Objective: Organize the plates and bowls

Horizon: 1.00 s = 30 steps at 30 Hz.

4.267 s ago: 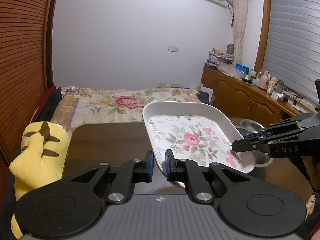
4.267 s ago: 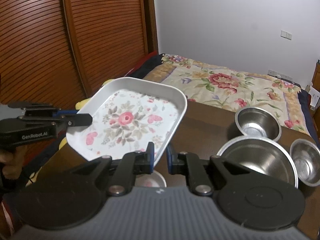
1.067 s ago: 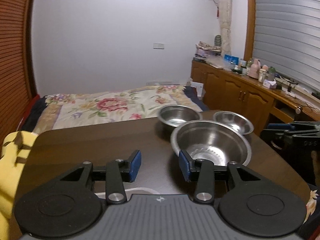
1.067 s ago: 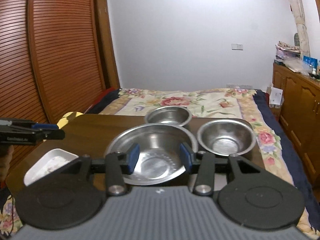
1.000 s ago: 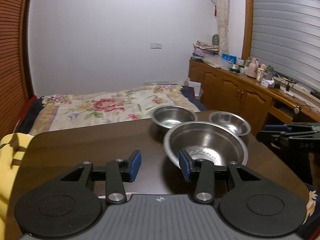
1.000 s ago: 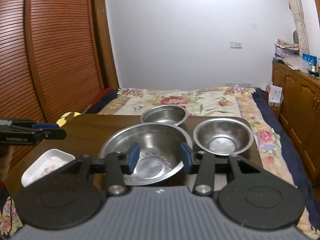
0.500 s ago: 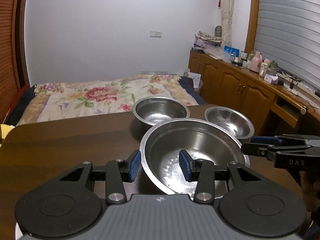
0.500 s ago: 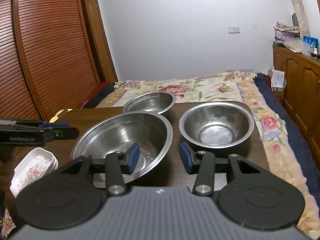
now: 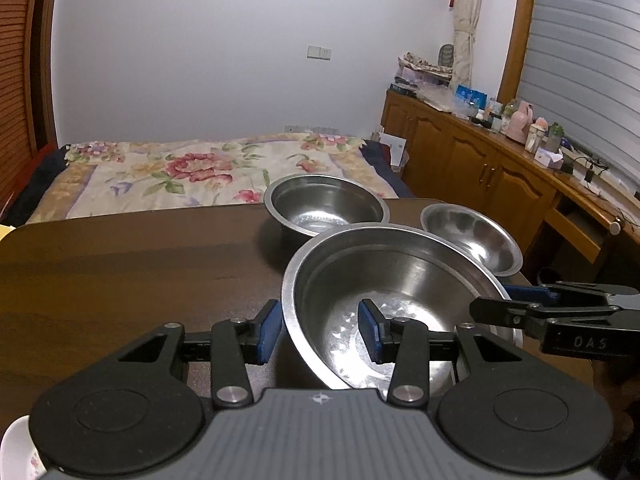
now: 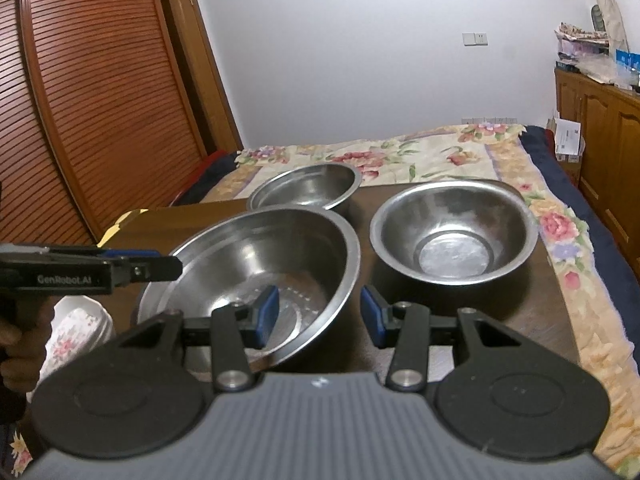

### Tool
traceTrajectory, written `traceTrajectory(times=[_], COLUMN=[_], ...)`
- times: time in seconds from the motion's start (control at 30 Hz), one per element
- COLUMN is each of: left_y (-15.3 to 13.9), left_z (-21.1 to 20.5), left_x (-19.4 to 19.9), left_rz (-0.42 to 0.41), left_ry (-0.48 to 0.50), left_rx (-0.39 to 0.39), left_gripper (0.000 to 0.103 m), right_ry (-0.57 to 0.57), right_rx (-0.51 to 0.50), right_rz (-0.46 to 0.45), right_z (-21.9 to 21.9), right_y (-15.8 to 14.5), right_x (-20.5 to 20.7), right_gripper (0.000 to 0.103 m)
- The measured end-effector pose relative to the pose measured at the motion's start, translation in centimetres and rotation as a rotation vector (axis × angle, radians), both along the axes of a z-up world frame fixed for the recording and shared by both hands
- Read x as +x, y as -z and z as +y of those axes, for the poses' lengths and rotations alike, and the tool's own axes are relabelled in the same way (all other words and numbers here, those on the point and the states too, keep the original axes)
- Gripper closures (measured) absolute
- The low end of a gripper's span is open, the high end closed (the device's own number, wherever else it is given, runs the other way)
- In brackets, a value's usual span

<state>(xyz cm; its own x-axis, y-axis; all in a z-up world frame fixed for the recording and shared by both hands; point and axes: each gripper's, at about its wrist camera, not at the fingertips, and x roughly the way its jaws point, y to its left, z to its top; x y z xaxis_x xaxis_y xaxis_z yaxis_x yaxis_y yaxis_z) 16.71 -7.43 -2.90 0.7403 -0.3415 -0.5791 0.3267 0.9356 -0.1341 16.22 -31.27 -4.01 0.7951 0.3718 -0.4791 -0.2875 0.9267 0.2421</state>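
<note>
Dark wooden table [image 9: 120, 264] before a floral bed [image 9: 168, 172]. Both grippers' jaws straddle the big steel bowl's [image 9: 392, 280] rim, gaping. Only the right view shows the floral plate [image 10: 76, 332].

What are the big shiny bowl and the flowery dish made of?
The big bowl looks like stainless steel: silvery grey, with mirror-like glints and a thin rolled rim. The flowery dish looks like white melamine or glazed ceramic with printed pink roses; only a corner of it shows, so I can't tell which.
</note>
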Motion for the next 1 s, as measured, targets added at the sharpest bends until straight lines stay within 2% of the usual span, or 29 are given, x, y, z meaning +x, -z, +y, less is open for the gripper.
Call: traceTrajectory(times=[0.2, 0.53, 0.63, 0.73, 1.0], left_y=[0.4, 1.1, 1.4, 1.4, 0.3], left_z=[0.1, 0.2, 0.3, 0.4, 1.1], left_x=[0.4, 0.7, 0.7, 0.3, -2.0], left_rz=[0.016, 0.046, 0.067, 0.068, 0.032], left_ry=[-0.002, 0.007, 0.013, 0.023, 0.047], left_rx=[0.006, 0.003, -0.009, -0.014, -0.035], left_gripper=[0.059, 0.068, 0.079, 0.079, 0.080], right_ry=[-0.001, 0.012, 0.015, 0.015, 0.024], right_rx=[0.002, 0.016, 0.030, 0.041, 0.037], right_rz=[0.018, 0.036, 0.050, 0.067, 0.048], right_z=[0.7, 1.1, 1.0, 0.9, 1.2], right_y=[0.2, 0.4, 0.7, 0.9, 0.1], right_x=[0.3, 0.7, 1.0, 1.1, -0.8], right_gripper=[0.057, 0.057, 0.062, 0.076, 0.079])
